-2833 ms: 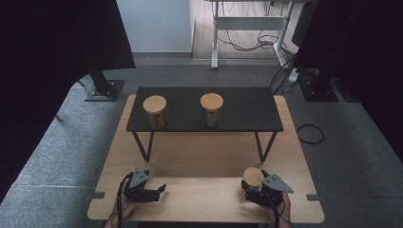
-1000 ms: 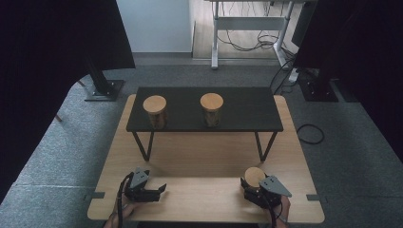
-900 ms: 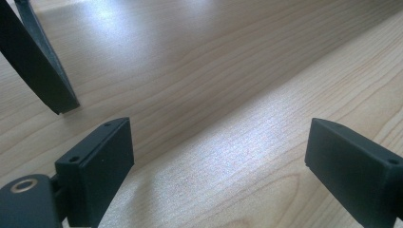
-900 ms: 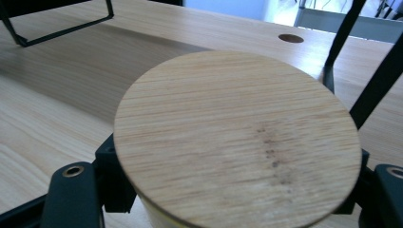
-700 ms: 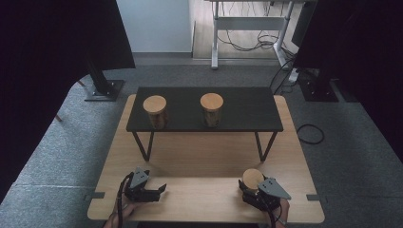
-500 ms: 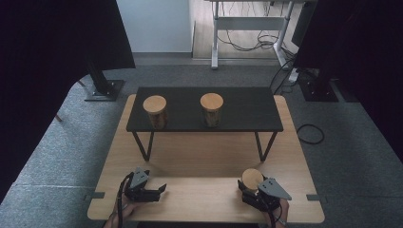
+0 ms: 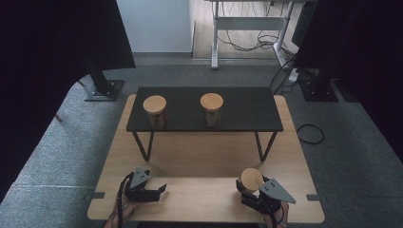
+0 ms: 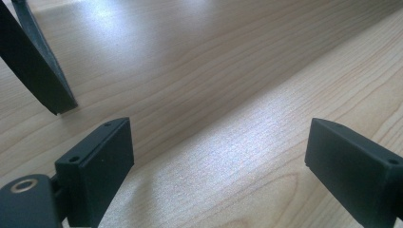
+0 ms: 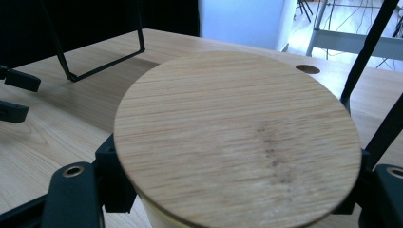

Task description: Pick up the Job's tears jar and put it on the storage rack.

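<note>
Right claw [image 7: 251, 190] clamped on lidded wooden jar [image 7: 251, 179], near front right edge of desk [image 7: 209, 152], jar just off or at the surface: can't tell. Left claw [image 7: 159, 190] wide apart, nothing between, low over front left corner. Broad bare wood between the two claws and under black riser shelf [image 7: 247, 107]. Two more jars [image 7: 155, 110] [image 7: 211, 108] on shelf, well apart from claws. Right gripper view: bamboo lid [image 9: 237, 137] close up, shelf leg [image 9: 95, 66] behind, left claw tips [image 9: 19, 95] at far left. Left gripper view: open pads [image 8: 102, 161], wood grain, one dark leg [image 8: 38, 76].
</note>
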The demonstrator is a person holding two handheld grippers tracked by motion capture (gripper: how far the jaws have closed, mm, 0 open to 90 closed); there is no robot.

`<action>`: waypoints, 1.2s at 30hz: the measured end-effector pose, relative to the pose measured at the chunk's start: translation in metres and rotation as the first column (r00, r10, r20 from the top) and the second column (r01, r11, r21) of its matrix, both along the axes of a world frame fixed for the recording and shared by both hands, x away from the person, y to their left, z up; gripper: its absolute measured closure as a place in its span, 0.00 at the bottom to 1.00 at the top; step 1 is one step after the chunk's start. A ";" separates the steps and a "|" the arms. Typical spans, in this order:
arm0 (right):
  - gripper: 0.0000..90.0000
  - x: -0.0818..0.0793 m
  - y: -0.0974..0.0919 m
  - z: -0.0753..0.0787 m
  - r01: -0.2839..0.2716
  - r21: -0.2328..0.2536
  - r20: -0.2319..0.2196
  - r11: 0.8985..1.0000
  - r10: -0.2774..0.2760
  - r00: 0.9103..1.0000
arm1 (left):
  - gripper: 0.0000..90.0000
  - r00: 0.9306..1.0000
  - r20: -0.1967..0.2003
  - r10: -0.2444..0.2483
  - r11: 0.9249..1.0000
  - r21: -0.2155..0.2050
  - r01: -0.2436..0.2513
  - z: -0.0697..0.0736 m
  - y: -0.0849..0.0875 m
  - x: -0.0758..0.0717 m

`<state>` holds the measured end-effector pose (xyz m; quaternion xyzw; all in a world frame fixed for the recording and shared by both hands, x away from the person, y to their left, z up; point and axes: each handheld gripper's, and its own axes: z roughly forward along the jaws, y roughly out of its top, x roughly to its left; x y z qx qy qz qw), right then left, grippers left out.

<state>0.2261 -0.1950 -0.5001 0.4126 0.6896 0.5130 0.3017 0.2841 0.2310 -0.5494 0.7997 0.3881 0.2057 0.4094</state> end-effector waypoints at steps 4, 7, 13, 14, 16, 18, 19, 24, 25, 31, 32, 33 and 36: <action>0.27 -0.002 0.001 0.003 -0.002 -0.011 0.012 1.000 0.002 1.000 | 0.09 1.000 0.001 0.001 1.000 0.002 -0.001 0.000 0.000 0.000; 0.27 -0.002 0.001 0.005 0.002 -0.015 0.017 1.000 -0.002 1.000 | 0.09 1.000 0.005 0.002 1.000 0.007 -0.002 0.000 -0.001 -0.001; 0.27 -0.002 -0.002 0.008 0.013 -0.016 0.025 1.000 -0.013 1.000 | 0.09 1.000 0.001 0.002 1.000 0.004 -0.002 0.000 0.000 0.000; 0.27 -0.002 -0.002 0.008 0.014 -0.015 0.027 1.000 -0.014 1.000 | 0.09 1.000 0.001 0.003 1.000 0.004 -0.003 0.000 0.000 0.000; 0.27 -0.002 -0.002 0.010 0.014 -0.014 0.030 1.000 -0.014 0.999 | 0.09 1.000 0.002 0.004 1.000 0.005 -0.004 0.000 -0.001 0.000; 0.27 -0.002 -0.003 0.012 0.014 -0.012 0.033 1.000 -0.014 0.999 | 0.09 1.000 0.002 0.005 1.000 0.005 -0.005 0.000 -0.001 0.000; 0.27 -0.002 -0.004 0.013 0.013 -0.010 0.035 1.000 -0.012 0.999 | 0.09 1.000 0.002 0.005 1.000 0.004 -0.005 0.000 0.000 0.000; 0.27 -0.004 -0.005 0.018 0.006 -0.009 0.045 1.000 -0.006 0.999 | 0.09 1.000 0.000 0.003 1.000 0.000 -0.003 0.000 0.000 0.000; 0.27 -0.004 -0.005 0.020 0.005 -0.009 0.048 1.000 -0.005 0.999 | 0.09 1.000 0.000 0.003 1.000 -0.002 -0.003 0.000 0.000 0.000; 0.27 -0.003 -0.003 0.025 -0.003 0.001 0.055 1.000 0.003 0.998 | 0.09 1.000 0.000 0.006 1.000 -0.003 -0.006 0.000 0.000 0.000; 0.27 -0.003 -0.002 0.026 -0.004 0.000 0.058 1.000 0.004 0.998 | 0.09 1.000 -0.001 0.007 1.000 -0.004 -0.007 0.000 0.000 0.000; 0.27 -0.002 -0.002 0.026 -0.004 0.000 0.058 1.000 0.004 0.998 | 0.09 1.000 -0.001 0.007 1.000 -0.005 -0.007 0.000 0.000 0.000; 0.27 -0.001 -0.003 0.027 -0.002 0.002 0.059 1.000 0.002 0.998 | 0.09 1.000 -0.002 0.007 1.000 -0.006 -0.007 0.000 0.001 0.000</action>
